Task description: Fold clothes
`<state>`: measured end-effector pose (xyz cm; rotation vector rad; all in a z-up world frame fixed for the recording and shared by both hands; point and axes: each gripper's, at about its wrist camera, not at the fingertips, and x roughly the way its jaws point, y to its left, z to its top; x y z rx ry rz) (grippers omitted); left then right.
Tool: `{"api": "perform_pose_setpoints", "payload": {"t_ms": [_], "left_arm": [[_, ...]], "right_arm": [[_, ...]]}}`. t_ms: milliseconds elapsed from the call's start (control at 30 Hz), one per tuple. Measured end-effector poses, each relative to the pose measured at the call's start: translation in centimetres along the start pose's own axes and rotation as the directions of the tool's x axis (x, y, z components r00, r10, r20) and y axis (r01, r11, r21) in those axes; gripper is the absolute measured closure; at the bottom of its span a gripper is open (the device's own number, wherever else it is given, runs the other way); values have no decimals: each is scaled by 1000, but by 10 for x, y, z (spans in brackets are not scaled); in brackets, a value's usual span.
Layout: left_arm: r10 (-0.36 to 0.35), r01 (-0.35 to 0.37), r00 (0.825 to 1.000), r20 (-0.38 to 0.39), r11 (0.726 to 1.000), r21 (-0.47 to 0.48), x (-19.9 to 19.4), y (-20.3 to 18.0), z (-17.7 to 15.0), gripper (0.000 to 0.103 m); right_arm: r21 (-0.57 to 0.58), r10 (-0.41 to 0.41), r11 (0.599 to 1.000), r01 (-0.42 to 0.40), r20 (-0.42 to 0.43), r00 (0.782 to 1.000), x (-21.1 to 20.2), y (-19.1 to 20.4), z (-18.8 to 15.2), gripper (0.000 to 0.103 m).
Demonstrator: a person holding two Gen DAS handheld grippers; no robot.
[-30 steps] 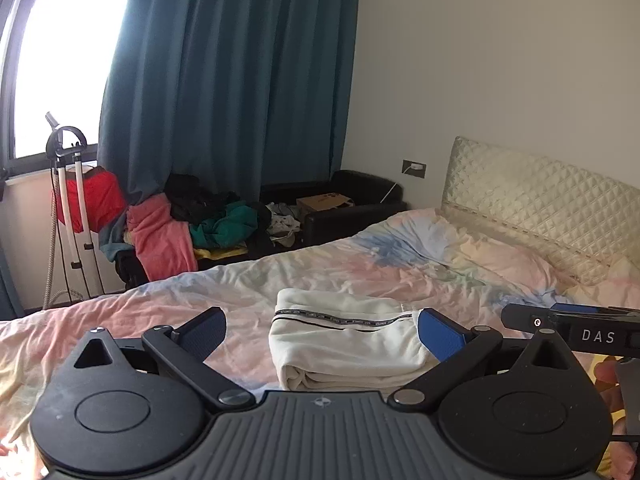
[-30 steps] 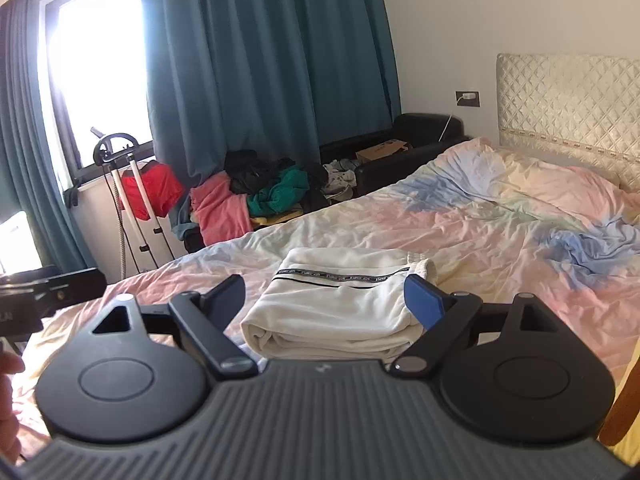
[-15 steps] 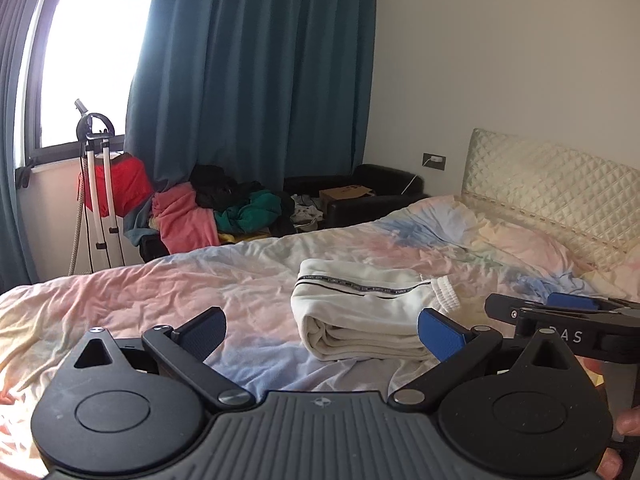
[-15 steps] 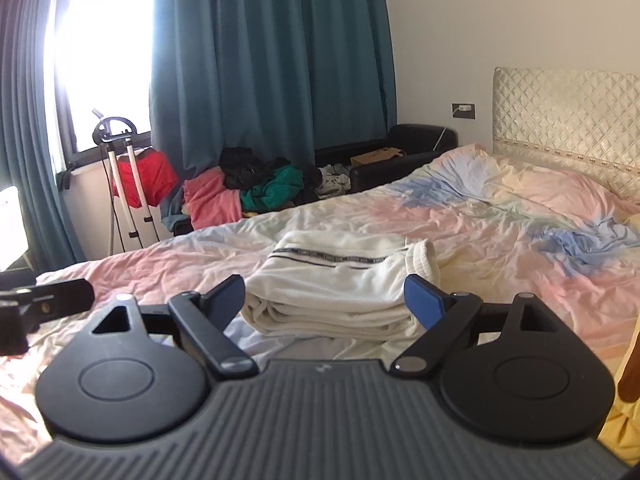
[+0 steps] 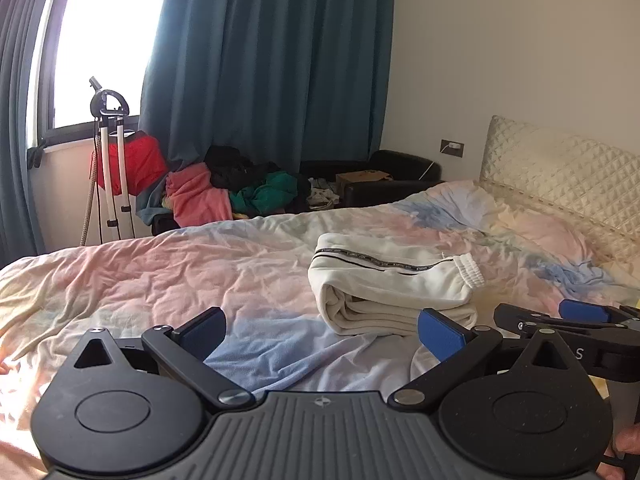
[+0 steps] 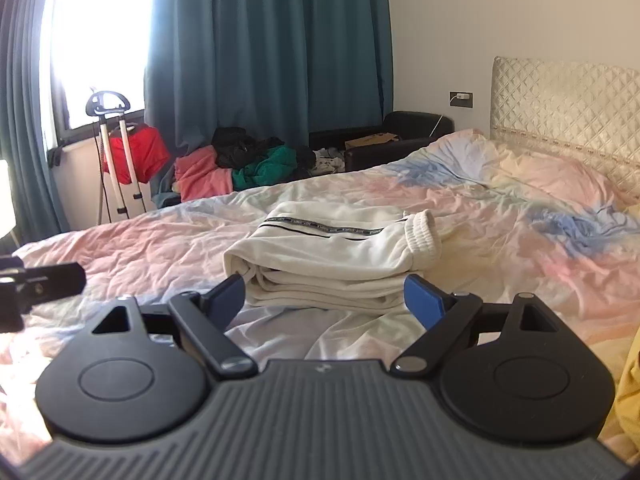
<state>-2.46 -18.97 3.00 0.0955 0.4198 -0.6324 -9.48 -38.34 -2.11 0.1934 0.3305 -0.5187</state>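
A cream garment with a dark patterned stripe lies folded in a thick stack on the pastel bedspread. My left gripper hovers open just short of it and to its left, nothing between its blue pads. My right gripper is open too, facing the stack's near edge from close by, jaws wide and apart from the cloth. The right gripper's side also shows at the right edge of the left wrist view, and the left gripper's tip at the left edge of the right wrist view.
A pile of loose clothes sits on a dark sofa beyond the bed, under teal curtains. A garment steamer stand with a red item is by the window. A quilted headboard is at right. Yellow fabric lies near right.
Both grippers have drawn back and lowered from the folded garment, which now sits farther ahead; the left view has swung so the stack lies to its right. Both stayed open.
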Motion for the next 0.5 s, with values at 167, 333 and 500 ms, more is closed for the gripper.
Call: {"api": "perform_pose_setpoints", "payload": {"t_ms": [167, 333, 500], "left_arm": [[30, -30, 1000, -3, 1000, -1, 3, 4, -4, 0], [40, -40, 999, -10, 999, -4, 5, 8, -6, 0], [40, -40, 999, -3, 999, 1, 4, 8, -7, 0]], "right_arm": [[38, -7, 999, 7, 3, 1000, 3, -5, -1, 15], [20, -8, 1000, 9, -15, 1000, 6, -1, 0, 15], [-12, -22, 1000, 22, -11, 1000, 6, 5, -1, 15]]}}
